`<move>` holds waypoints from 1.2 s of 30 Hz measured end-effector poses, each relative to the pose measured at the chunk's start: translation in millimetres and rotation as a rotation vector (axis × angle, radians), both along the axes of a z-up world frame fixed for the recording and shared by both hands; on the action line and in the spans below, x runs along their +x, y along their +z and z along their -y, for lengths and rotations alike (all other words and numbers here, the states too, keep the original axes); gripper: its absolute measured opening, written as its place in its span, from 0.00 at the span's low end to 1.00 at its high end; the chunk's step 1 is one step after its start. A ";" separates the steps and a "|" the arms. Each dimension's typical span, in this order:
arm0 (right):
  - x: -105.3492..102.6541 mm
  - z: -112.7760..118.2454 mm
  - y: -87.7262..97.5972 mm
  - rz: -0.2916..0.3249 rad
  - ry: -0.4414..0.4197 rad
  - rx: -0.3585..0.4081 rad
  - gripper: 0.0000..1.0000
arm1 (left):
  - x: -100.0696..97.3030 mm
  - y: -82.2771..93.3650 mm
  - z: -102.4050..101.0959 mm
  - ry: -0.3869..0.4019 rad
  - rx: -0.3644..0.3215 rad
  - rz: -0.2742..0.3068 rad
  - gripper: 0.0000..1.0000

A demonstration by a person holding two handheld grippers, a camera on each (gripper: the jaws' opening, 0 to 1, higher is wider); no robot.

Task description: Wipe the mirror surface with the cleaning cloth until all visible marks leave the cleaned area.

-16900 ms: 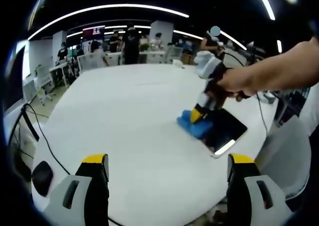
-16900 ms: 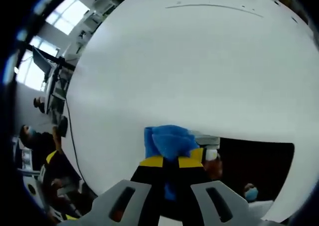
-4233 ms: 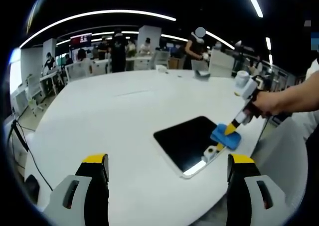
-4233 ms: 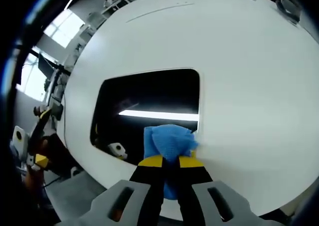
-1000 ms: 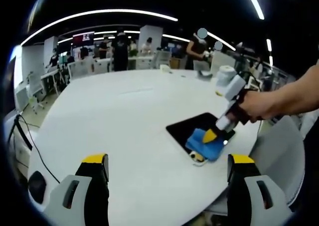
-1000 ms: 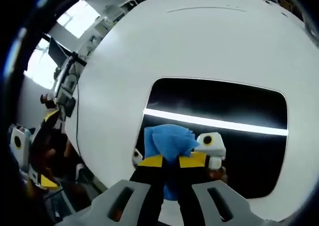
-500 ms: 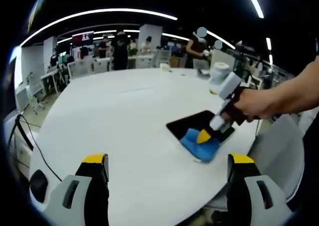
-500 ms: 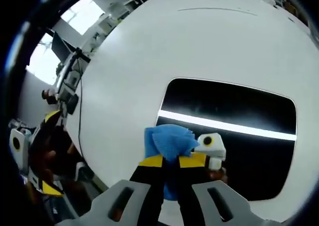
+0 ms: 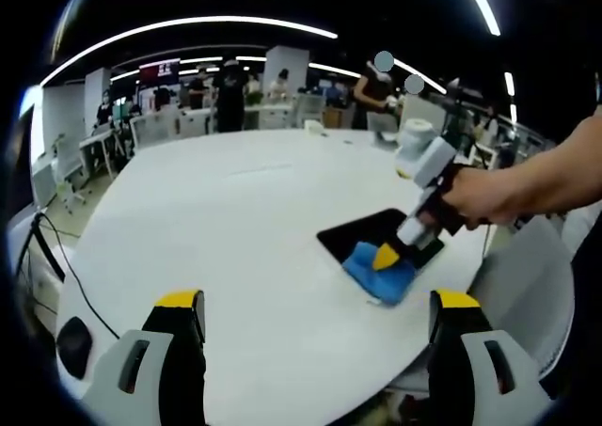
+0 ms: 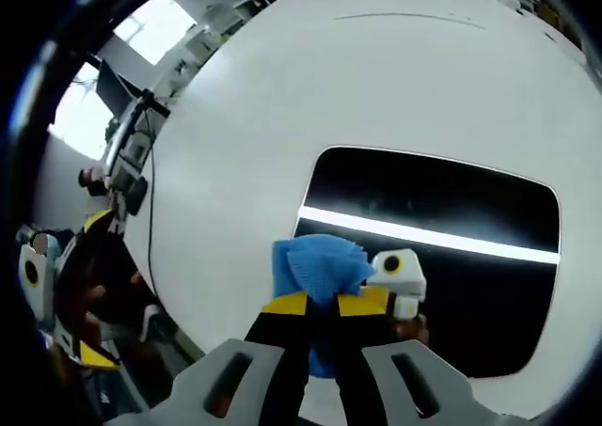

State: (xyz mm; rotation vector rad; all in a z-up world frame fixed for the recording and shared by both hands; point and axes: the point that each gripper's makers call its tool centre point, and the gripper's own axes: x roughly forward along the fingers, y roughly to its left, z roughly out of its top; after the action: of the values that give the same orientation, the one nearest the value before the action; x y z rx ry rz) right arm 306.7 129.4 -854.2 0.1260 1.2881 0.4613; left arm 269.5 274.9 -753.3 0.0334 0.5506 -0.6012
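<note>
A dark rectangular mirror (image 10: 442,228) lies flat on the round white table (image 10: 282,106), reflecting a bright ceiling light strip. My right gripper (image 10: 322,302) is shut on a blue cleaning cloth (image 10: 318,266), which presses on the mirror's near left corner. In the left gripper view the mirror (image 9: 369,233) sits at the table's right side, with the blue cloth (image 9: 376,271) over its near end and the right gripper (image 9: 386,255), held by a person's hand (image 9: 470,200), on top. My left gripper (image 9: 315,327) stands open above the table's near edge, with nothing between its fingers.
The table edge (image 9: 282,388) runs close below my left gripper. A grey chair (image 9: 527,294) stands at the right. Cables and a black stand (image 9: 47,247) are at the left. People and desks (image 9: 226,97) fill the far background.
Over the last second the cloth slid toward the mirror's near left corner. In the last half second almost nothing moved.
</note>
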 end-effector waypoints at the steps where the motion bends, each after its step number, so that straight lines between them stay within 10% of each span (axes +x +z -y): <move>1: 0.1 0.0 0.0 0.000 -0.001 0.001 0.04 | 0.1 -0.2 0.2 -0.001 0.000 -0.001 1.00; 36: 30.9 -1.1 -1.3 0.015 -0.026 0.005 0.04 | 7.8 -4.3 -5.7 0.019 -0.017 -0.013 1.00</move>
State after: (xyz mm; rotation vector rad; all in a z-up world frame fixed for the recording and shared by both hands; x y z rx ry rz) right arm 337.6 130.5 -855.5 0.1432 1.2698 0.4422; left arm 277.3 280.6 -757.6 0.0086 0.5576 -0.5877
